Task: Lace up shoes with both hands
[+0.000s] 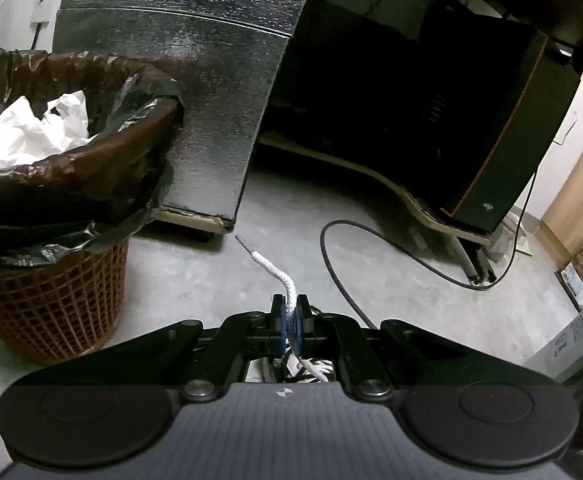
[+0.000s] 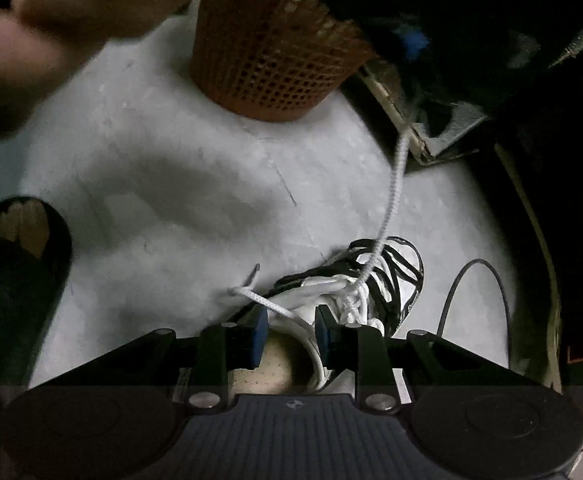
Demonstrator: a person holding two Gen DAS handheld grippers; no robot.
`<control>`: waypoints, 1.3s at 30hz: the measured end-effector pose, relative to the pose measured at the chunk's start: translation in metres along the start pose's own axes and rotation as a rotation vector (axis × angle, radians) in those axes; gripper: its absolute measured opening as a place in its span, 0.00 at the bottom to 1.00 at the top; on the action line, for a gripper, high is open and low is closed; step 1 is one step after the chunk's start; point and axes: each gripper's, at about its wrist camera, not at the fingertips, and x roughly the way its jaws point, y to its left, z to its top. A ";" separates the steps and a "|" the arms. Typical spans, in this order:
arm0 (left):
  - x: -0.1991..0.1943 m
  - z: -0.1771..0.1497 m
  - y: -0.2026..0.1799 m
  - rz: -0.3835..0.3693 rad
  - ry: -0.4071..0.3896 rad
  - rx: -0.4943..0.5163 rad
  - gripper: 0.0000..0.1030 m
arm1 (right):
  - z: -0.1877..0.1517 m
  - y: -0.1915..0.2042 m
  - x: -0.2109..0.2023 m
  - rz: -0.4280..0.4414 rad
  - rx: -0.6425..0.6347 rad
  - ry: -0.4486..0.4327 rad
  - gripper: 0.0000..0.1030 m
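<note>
Shoe (image 2: 375, 280): white with black stripes, it lies on the grey floor (image 2: 195, 184) just ahead of the right gripper's fingers; its opening and pale insole sit directly under the gap between them.
Lace knot: a tangle of white cord sits over the shoe's eyelets, just ahead of the right-hand blue pad (image 2: 323, 334).
Lace, long end (image 1: 279, 276): it runs up from the shoe and away; in the left wrist view it passes between the pads and sticks out beyond the tips, bending left, with a dark aglet at its end.
Lace, short end (image 2: 251, 294): it leaves the shoe toward the left and crosses just in front of the left-hand blue pad, its dark tip pointing up; whether it touches the pad cannot be told.
Left gripper (image 1: 290, 312): its jaws are pinched together on the long end of the lace.
Right gripper (image 2: 290, 334): its jaws stand apart with nothing clamped between the pads; the shoe's collar lies below the gap.
Waste basket (image 1: 51, 300): orange lattice with a black bag liner, standing on the floor well beyond the shoe.
Black cable (image 1: 331, 264): it curls over the floor to the right of the lace's tip.
</note>
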 end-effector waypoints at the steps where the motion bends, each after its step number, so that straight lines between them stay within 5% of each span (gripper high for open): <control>1: 0.000 0.000 -0.001 -0.002 0.000 0.005 0.05 | 0.000 0.003 0.004 -0.003 -0.018 0.010 0.27; 13: -0.002 -0.001 0.002 0.004 0.002 0.004 0.05 | -0.006 -0.002 0.025 -0.006 0.036 0.009 0.20; 16: -0.001 0.000 0.003 0.007 -0.002 -0.001 0.05 | -0.008 -0.012 0.017 0.008 0.153 -0.015 0.04; 24: 0.000 0.002 0.011 0.012 -0.014 -0.057 0.05 | -0.038 -0.074 -0.028 -0.035 0.761 -0.192 0.04; 29: -0.001 0.003 0.008 0.002 -0.017 -0.040 0.05 | -0.075 -0.106 -0.028 0.043 1.131 -0.255 0.04; 39: -0.001 0.002 0.001 -0.012 -0.011 -0.003 0.05 | -0.087 -0.127 -0.042 0.169 1.314 -0.491 0.01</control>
